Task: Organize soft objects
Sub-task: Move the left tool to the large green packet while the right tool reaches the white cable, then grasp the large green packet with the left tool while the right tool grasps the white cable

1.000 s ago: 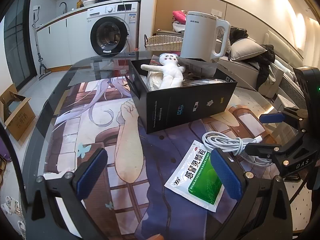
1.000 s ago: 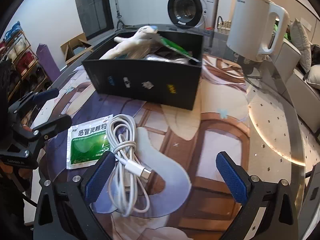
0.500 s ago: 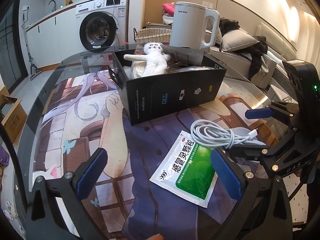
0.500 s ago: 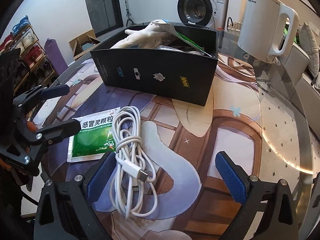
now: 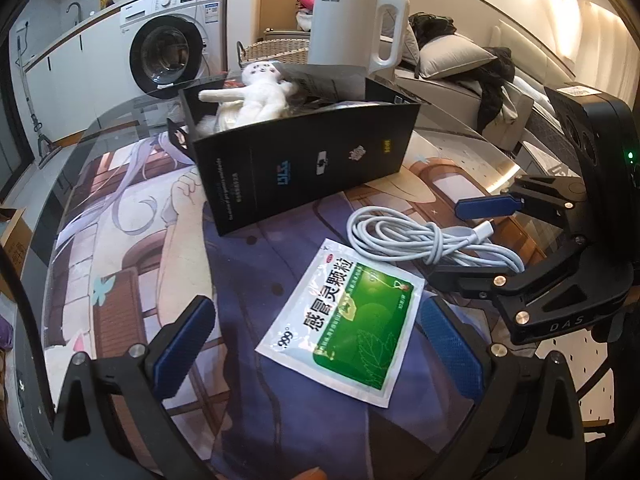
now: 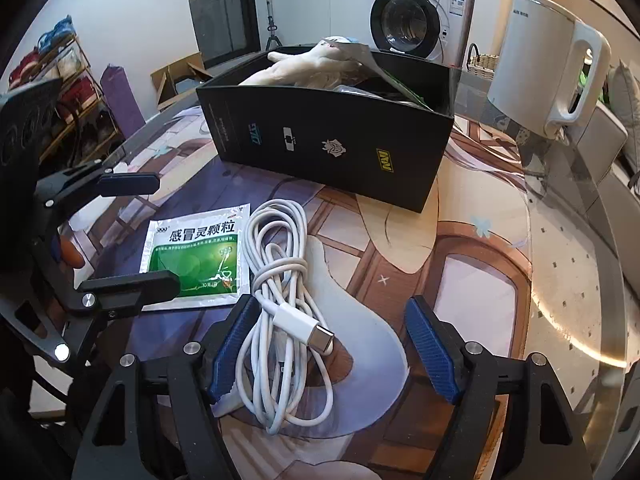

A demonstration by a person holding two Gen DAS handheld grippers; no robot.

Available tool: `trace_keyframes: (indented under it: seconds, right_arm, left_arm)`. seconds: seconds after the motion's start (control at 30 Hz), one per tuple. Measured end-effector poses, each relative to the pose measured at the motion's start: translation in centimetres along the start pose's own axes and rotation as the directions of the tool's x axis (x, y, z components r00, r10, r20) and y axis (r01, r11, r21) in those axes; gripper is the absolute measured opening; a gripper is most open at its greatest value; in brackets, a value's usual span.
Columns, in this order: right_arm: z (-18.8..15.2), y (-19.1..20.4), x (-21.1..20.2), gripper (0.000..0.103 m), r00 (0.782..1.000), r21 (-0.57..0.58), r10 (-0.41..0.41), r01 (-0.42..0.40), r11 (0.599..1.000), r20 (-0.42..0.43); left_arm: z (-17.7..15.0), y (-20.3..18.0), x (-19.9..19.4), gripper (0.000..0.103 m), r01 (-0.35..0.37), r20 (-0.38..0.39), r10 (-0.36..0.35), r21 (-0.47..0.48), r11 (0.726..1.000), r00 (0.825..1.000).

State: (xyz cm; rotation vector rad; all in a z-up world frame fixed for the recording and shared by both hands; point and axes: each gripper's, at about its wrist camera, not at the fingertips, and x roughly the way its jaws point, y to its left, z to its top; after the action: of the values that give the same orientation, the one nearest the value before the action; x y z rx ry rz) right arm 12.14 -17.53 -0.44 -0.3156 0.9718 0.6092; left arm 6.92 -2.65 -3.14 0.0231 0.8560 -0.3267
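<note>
A green and white medicine sachet lies flat on the printed mat between the fingers of my open left gripper; it also shows in the right wrist view. A coiled white USB cable lies between the fingers of my open right gripper; it also shows in the left wrist view. Behind them stands a black box holding a white plush toy and other packets. The box shows in the right wrist view too.
A white electric kettle stands behind the box on the glass table. A wicker basket, a washing machine and a sofa with pillows lie beyond the table. A shoe rack stands at left.
Both grippers have moved forward and lower. The sachet now lies between the left fingers and the cable between the right fingers. Nothing has been picked up.
</note>
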Motion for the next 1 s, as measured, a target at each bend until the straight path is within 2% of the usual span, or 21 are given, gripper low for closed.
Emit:
trace_keyframes:
  seconds: [0.1,0.23,0.33,0.7,0.87,1.0]
  right_arm:
    - [-0.1,0.1,-0.2,0.074,1.0,-0.01,0.001,-0.001,1.0,0.008]
    - [-0.2,-0.2,-0.3,0.062,1.0,-0.016,0.007,-0.007,1.0,0.025]
    - [-0.1,-0.4,-0.3,0.057,0.999,-0.014,0.018,-0.017,1.0,0.037]
    - [0.2,0.1,0.0,0.054,0.997,-0.04,0.048,-0.045,0.998,0.063]
    - [0.2,0.4,-0.1,0.037,0.995,-0.059,0.063,-0.059,0.997,0.077]
    - [0.0,0.5,-0.2,0.034,0.994,-0.075,0.074,-0.068,0.995,0.082]
  left_arm:
    - [-0.2,-0.4,0.3,0.103,0.006,-0.02,-0.006,0.02,1.0,1.0]
    - [-0.4,-0.8,0.6,0.103,0.01,-0.036,-0.009,0.031,0.999,0.999]
    - [-0.3,-1.0,0.9,0.103,0.005,-0.044,-0.003,0.035,0.999,0.999]
    - [0.0,-1.1,1.6,0.103,-0.025,-0.063,0.028,0.052,0.998,0.998]
    - [0.1,-1.3,1.8,0.103,-0.038,-0.067,0.043,0.068,0.997,0.997]
    - [0.2,-1.3,1.9,0.103,-0.038,-0.067,0.043,0.069,0.997,0.997]
